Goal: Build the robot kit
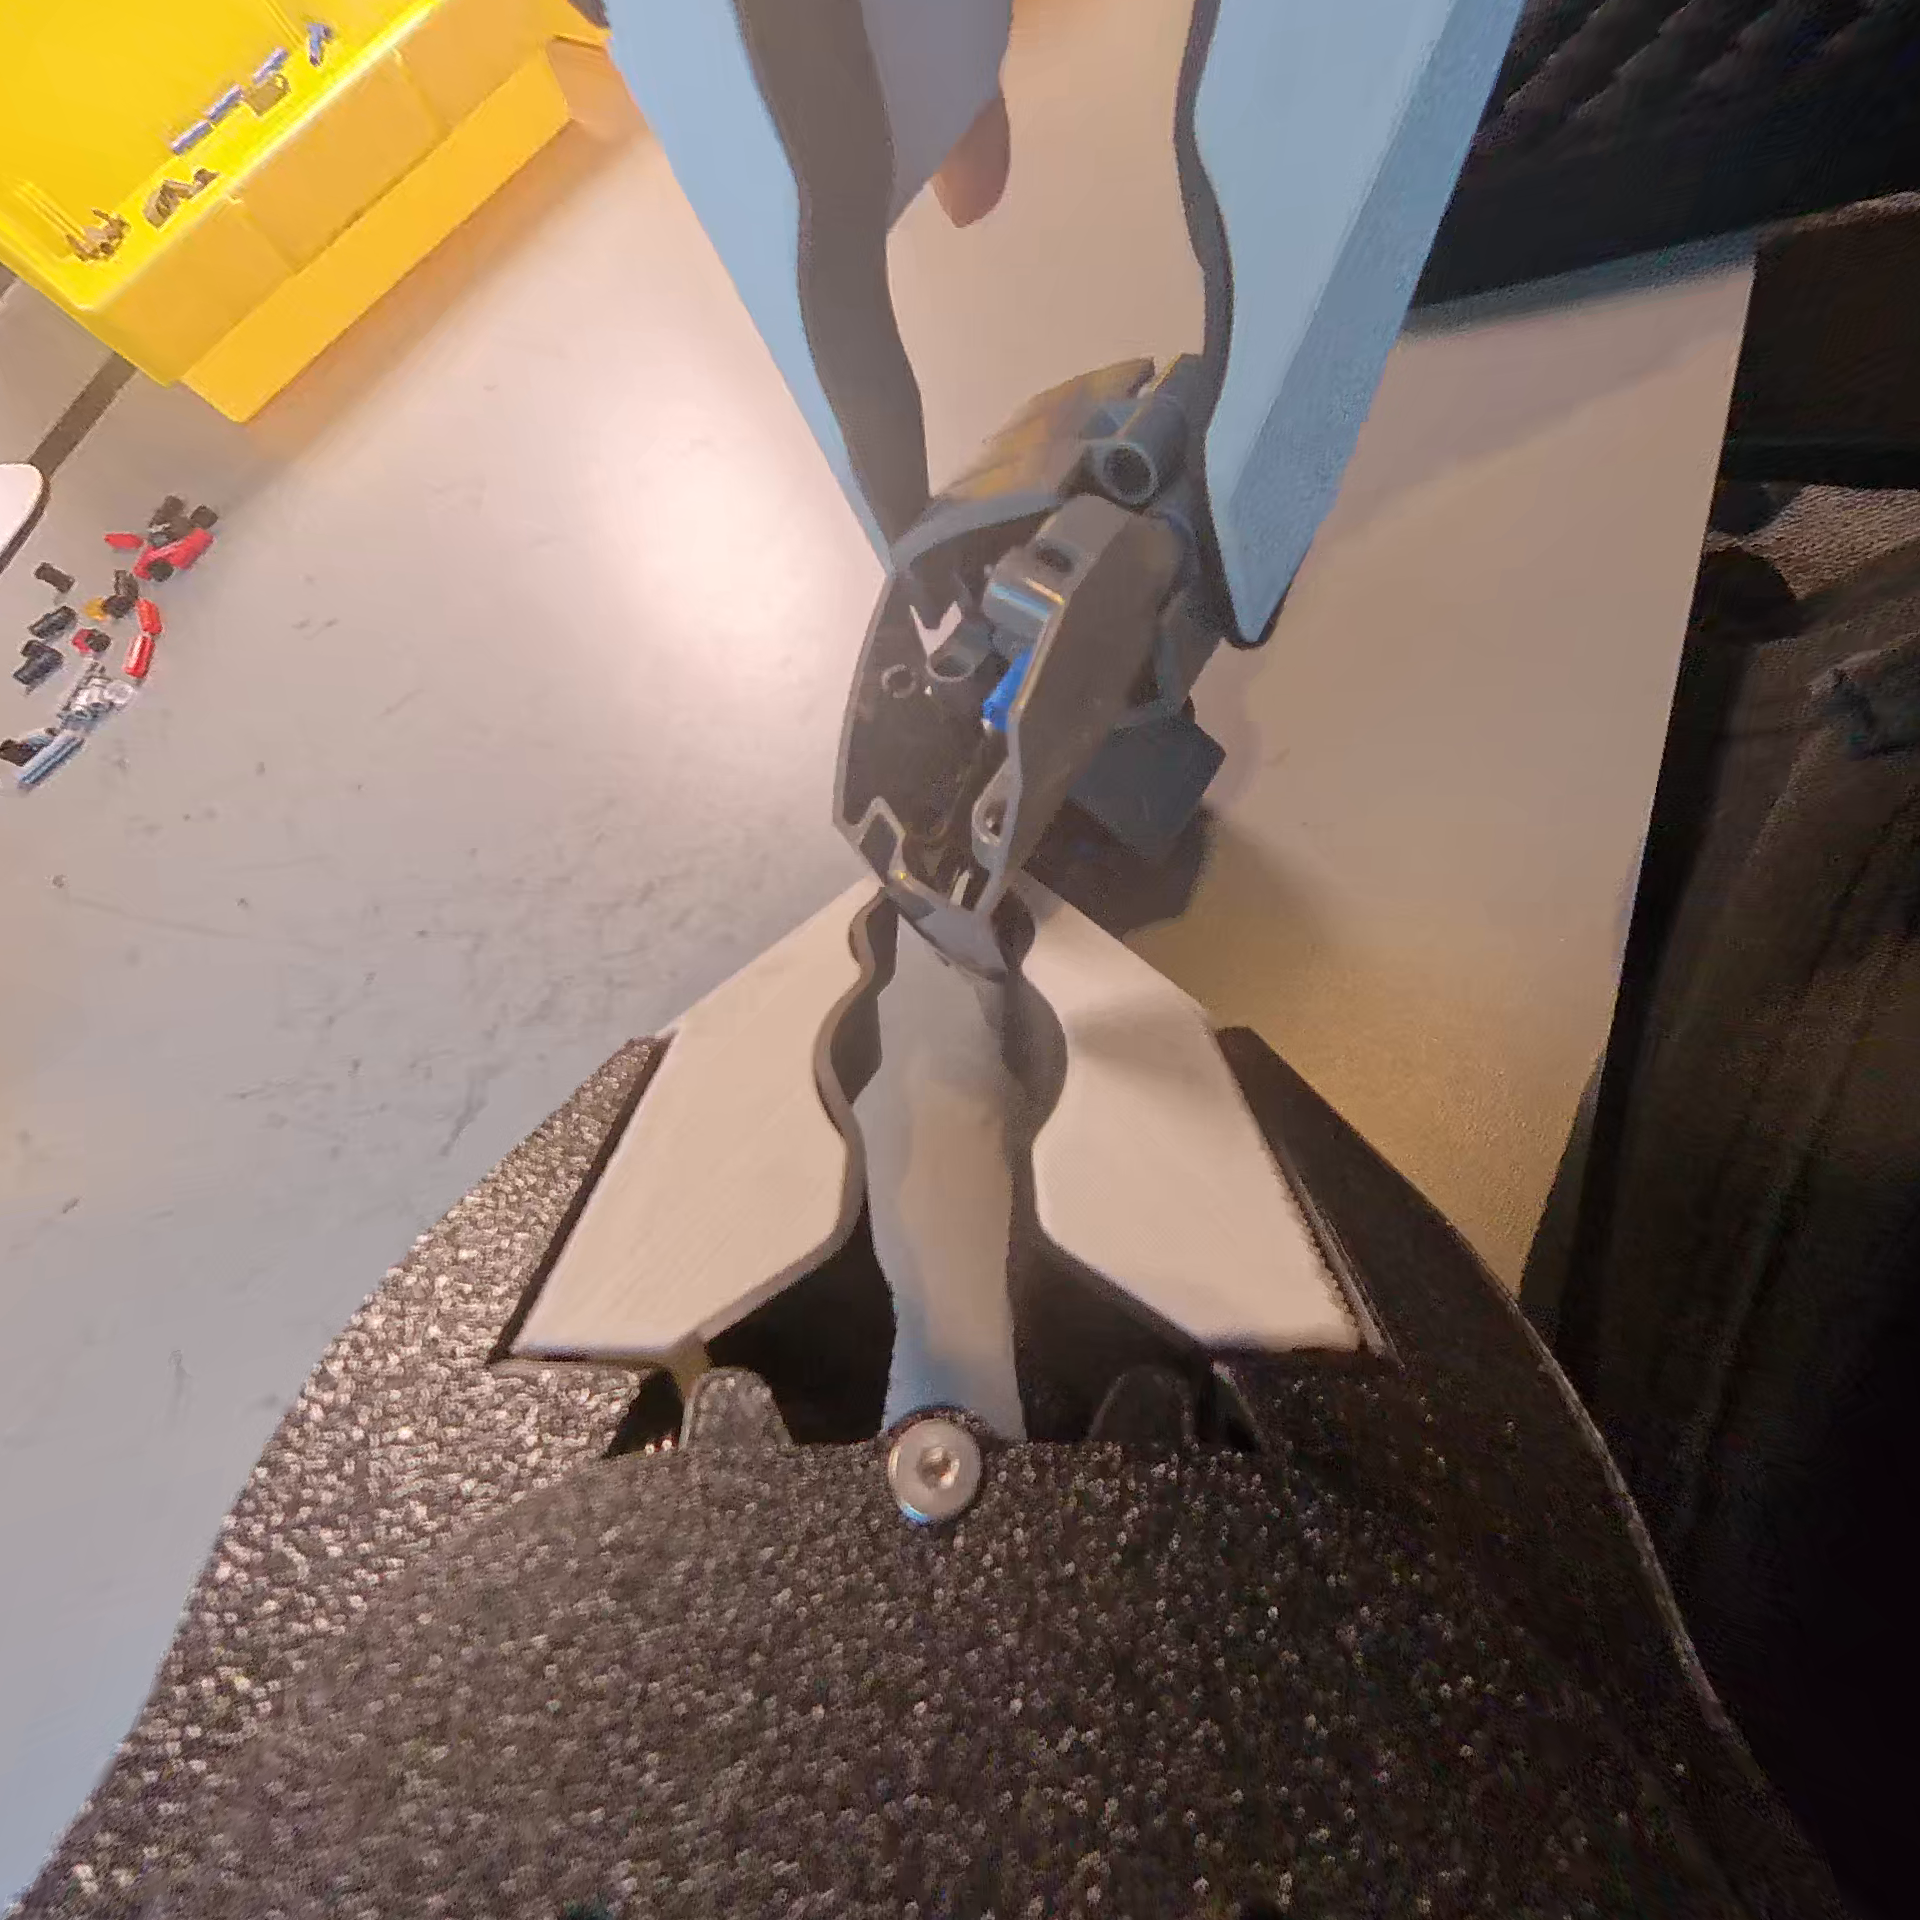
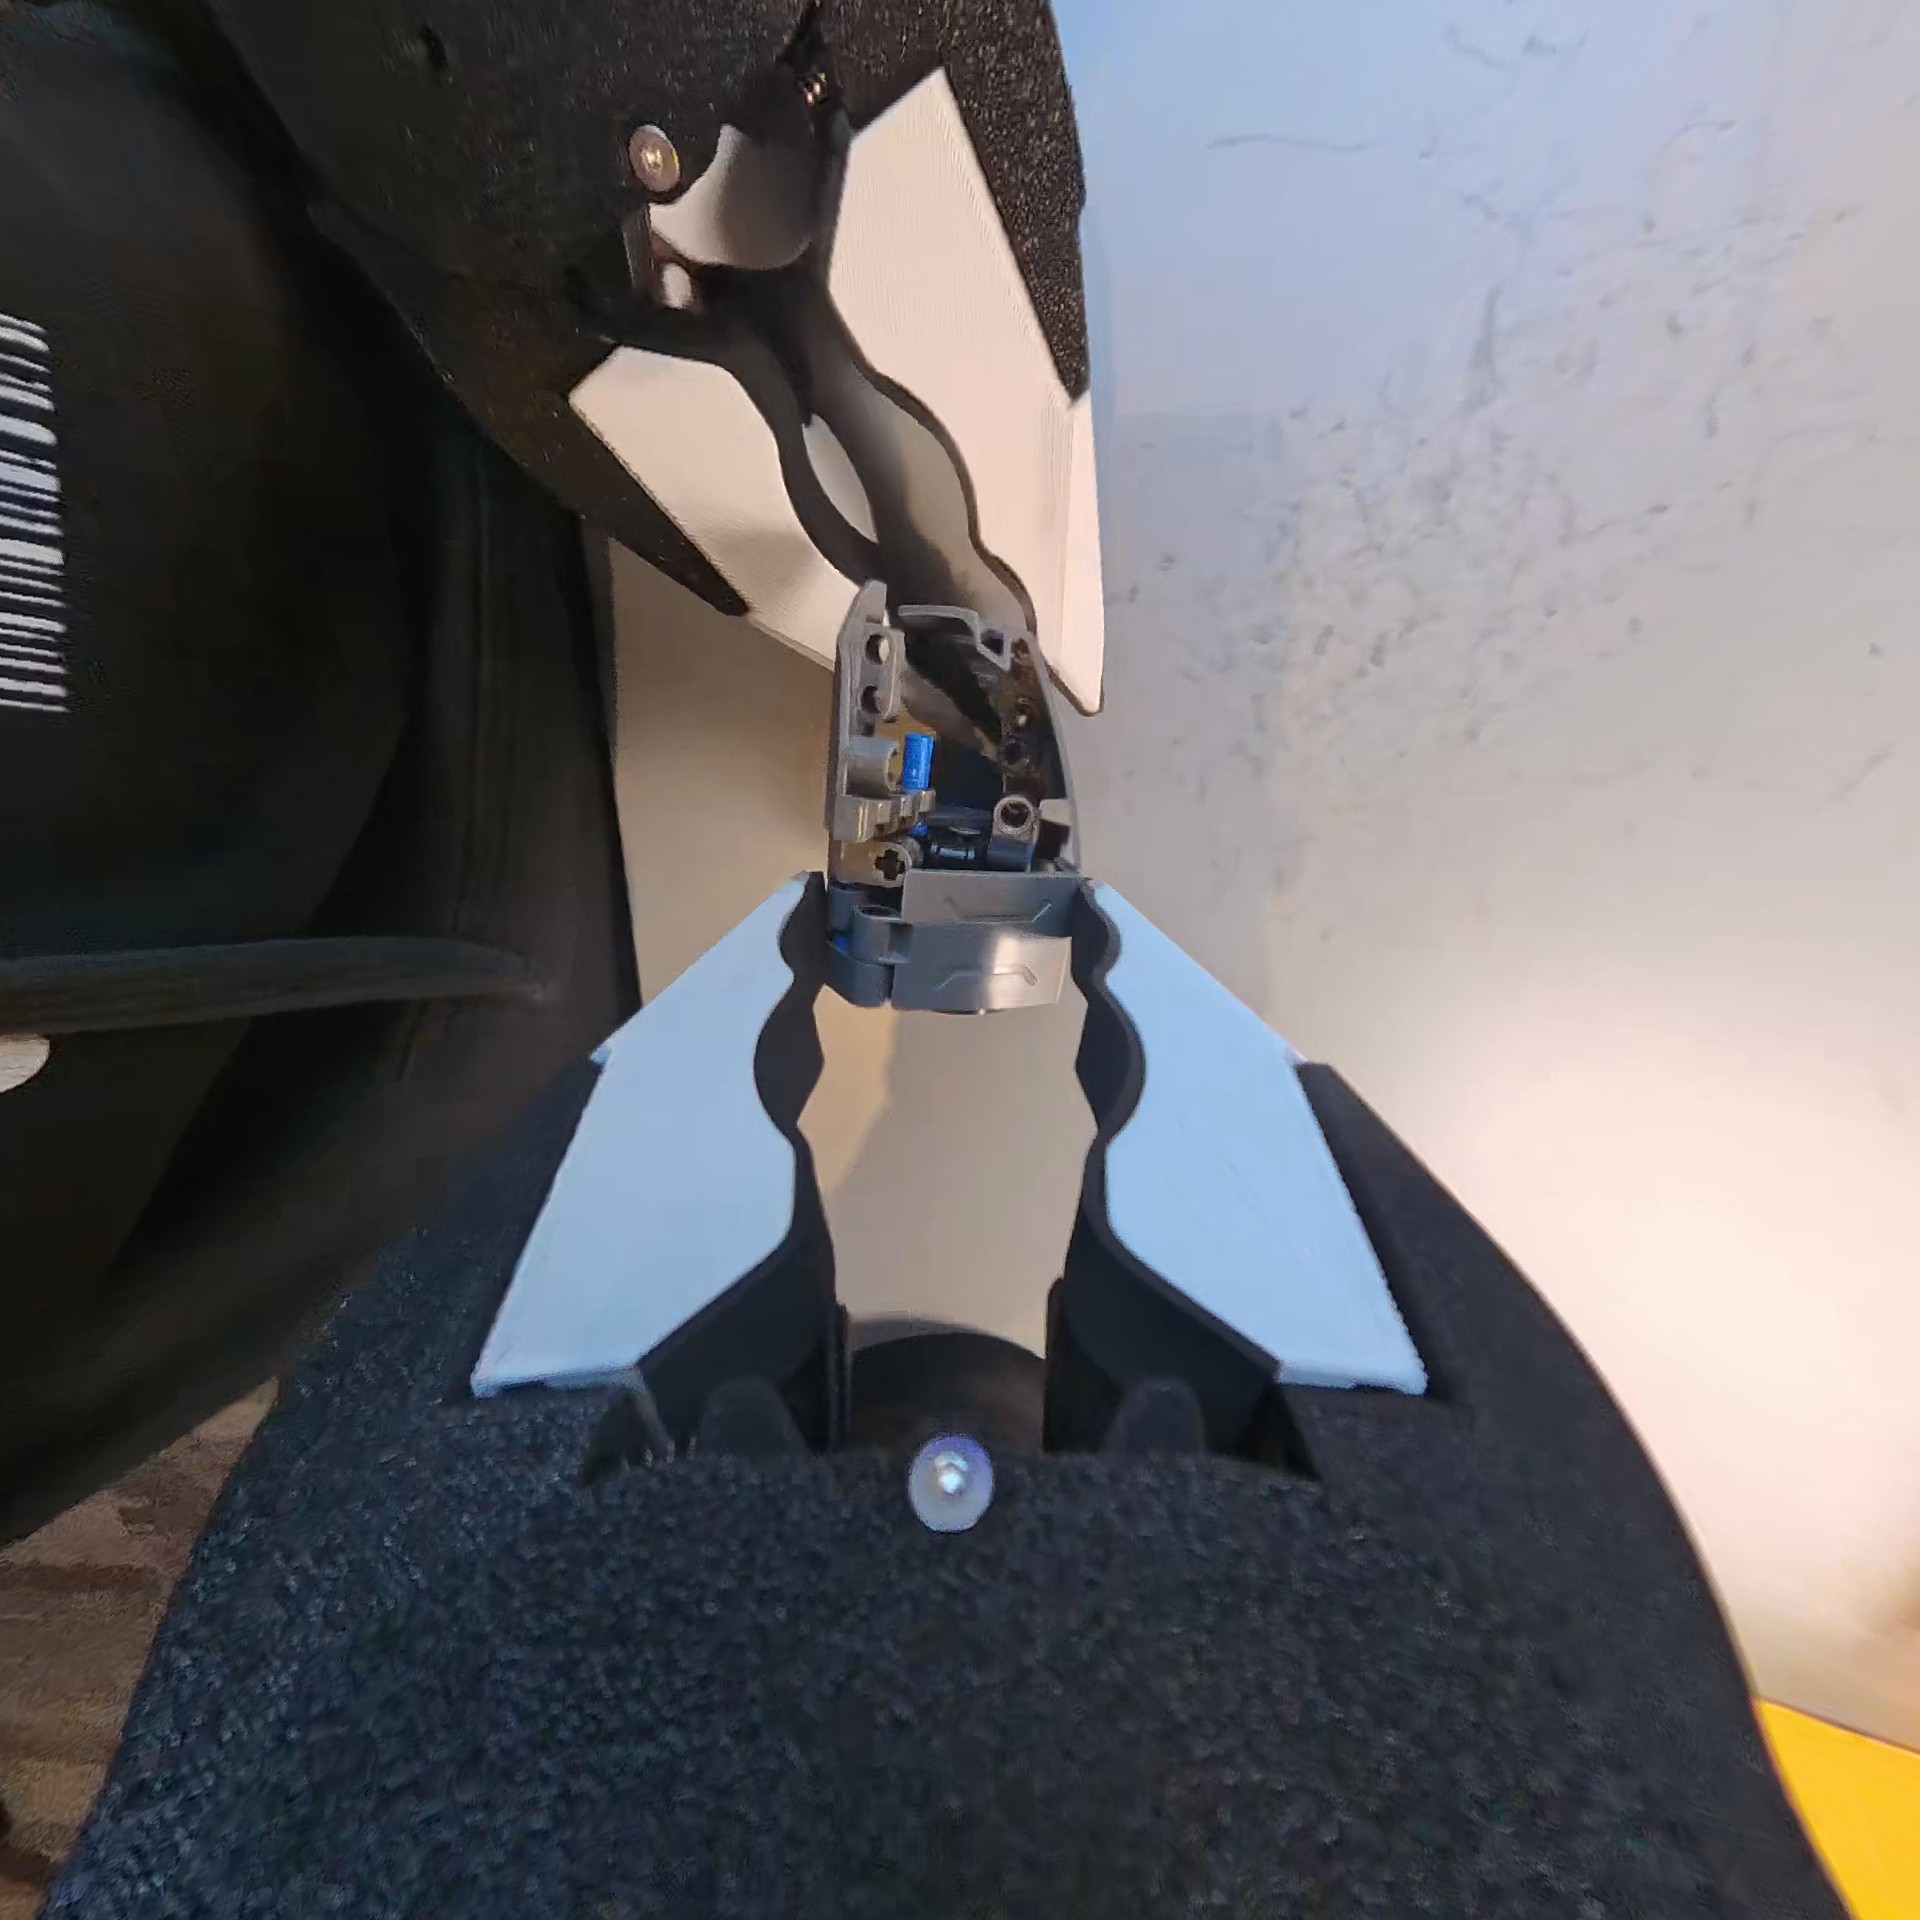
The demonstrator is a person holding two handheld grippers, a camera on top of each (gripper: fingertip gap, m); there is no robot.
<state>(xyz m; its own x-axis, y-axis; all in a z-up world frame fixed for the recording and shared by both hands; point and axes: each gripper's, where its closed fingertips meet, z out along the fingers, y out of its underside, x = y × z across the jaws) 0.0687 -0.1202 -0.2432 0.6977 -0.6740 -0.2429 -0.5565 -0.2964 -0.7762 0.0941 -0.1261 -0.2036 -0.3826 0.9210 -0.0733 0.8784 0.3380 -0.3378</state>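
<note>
Black speckled gripper (image 2: 951, 904) bodies, pale fingers (image 2: 665, 1164), silver screws (image 2: 951, 1481).

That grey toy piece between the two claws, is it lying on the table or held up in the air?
Held up. The grey brick assembly is pinched at one end by the left gripper and at the other by the right gripper, with the table below it.

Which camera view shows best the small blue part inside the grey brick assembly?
The right wrist view: the blue part faces the camera, sharp and unblocked, inside the grey brick assembly. In the left wrist view only a blurred blue sliver shows behind a grey panel.
</note>
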